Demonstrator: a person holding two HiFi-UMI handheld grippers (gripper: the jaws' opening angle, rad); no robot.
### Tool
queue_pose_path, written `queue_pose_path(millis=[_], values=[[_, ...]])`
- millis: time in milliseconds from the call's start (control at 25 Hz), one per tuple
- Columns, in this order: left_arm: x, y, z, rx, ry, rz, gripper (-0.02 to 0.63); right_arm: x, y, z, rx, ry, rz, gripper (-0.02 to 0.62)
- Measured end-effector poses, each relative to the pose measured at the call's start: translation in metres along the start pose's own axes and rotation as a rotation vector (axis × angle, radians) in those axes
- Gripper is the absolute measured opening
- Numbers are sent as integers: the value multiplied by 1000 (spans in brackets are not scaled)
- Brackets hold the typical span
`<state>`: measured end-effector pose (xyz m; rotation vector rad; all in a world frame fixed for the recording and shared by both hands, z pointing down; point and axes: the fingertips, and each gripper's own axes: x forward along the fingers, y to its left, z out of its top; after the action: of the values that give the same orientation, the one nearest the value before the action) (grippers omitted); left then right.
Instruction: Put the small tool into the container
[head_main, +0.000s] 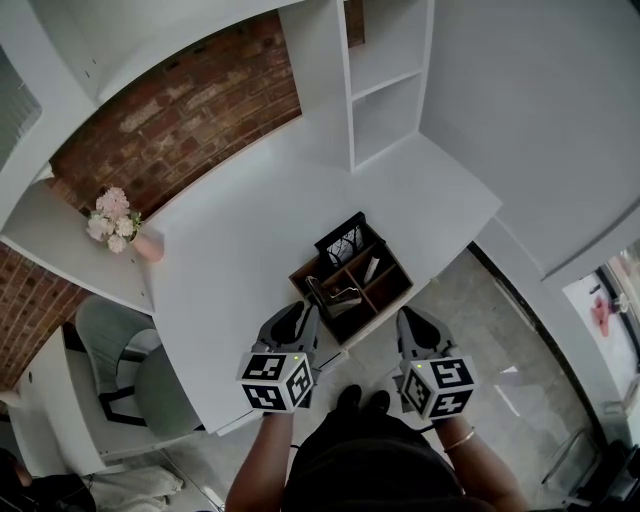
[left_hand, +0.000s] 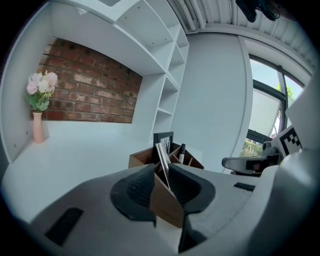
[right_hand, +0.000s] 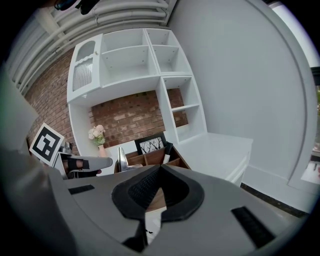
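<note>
A brown wooden organizer (head_main: 376, 314) sits at the front edge of the white desk (head_main: 240, 240). A thin silver tool (head_main: 336, 293) stands tilted in its front-left compartment, also visible in the left gripper view (left_hand: 161, 155) and the right gripper view (right_hand: 120, 159). My left gripper (head_main: 303, 313) is right at the organizer's front corner, open by a narrow gap (left_hand: 160, 172), with the tool's strip running along its right pad (left_hand: 182, 182). My right gripper (head_main: 412, 323) hangs just off the desk edge to the right of the organizer (right_hand: 150, 157), shut and empty (right_hand: 160, 171).
A black-framed picture (head_main: 345, 240) and a small white item (head_main: 371, 268) occupy the organizer's rear compartments. A pink vase of flowers (head_main: 116, 226) stands at the far left by the brick wall. A white shelf unit (head_main: 385, 95) rises at the back. A chair (head_main: 135, 375) sits below left.
</note>
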<state>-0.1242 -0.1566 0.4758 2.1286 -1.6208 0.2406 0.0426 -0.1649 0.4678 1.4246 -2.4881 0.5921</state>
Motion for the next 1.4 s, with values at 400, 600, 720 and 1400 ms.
queue_pose_path(millis=[400, 600, 720, 1400], values=[[-12, -20, -6, 42, -2, -24, 53, -14, 1, 5, -3, -31, -15, 5], [-9, -39, 2, 72, -20, -65, 25, -24, -3, 8, -2, -50, -42, 5], [-4, -53, 9, 93, -31, -99, 17, -31, -8, 11, -2, -65, -62, 3], [10, -82, 39, 172, -77, -195, 8, -64, -36, 38, 13, -174, -170, 3]])
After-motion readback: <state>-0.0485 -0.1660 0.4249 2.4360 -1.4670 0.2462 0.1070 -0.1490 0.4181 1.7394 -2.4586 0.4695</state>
